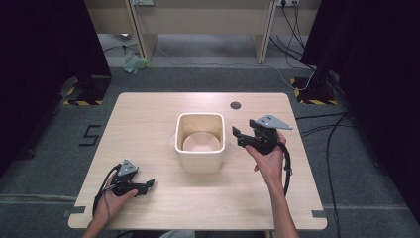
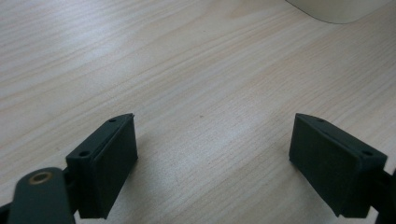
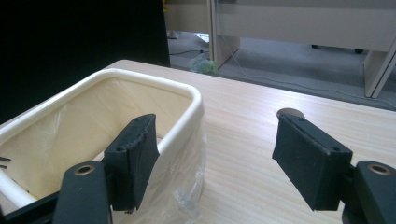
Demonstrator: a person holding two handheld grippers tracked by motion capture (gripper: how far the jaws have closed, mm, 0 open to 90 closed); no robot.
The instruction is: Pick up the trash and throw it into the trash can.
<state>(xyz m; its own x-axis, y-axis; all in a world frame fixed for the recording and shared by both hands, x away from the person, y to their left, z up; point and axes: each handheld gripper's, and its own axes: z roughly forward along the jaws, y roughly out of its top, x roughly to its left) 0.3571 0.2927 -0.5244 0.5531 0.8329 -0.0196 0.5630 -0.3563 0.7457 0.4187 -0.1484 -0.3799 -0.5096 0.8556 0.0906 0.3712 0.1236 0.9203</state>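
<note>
Both tools spread, empty; right tool (image 3: 215,158) hides part of bin (image 3: 140,88) rim.

- In the left gripper view, the cream bin (image 2: 338,10) is cut off by the top edge; just a curved corner shows.
- In the right gripper view, the left tong hides part of the bin's near rim, and the bottom edge crops its clear plastic liner (image 3: 187,186).
- The small green heap (image 1: 133,63) on the floor is too small to identify.
- A dark round mark (image 1: 236,105) on the surface: hole or cap, unclear.

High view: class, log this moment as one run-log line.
left gripper: open, on table | right gripper: open, beside bin | bin: plastic-lined
</note>
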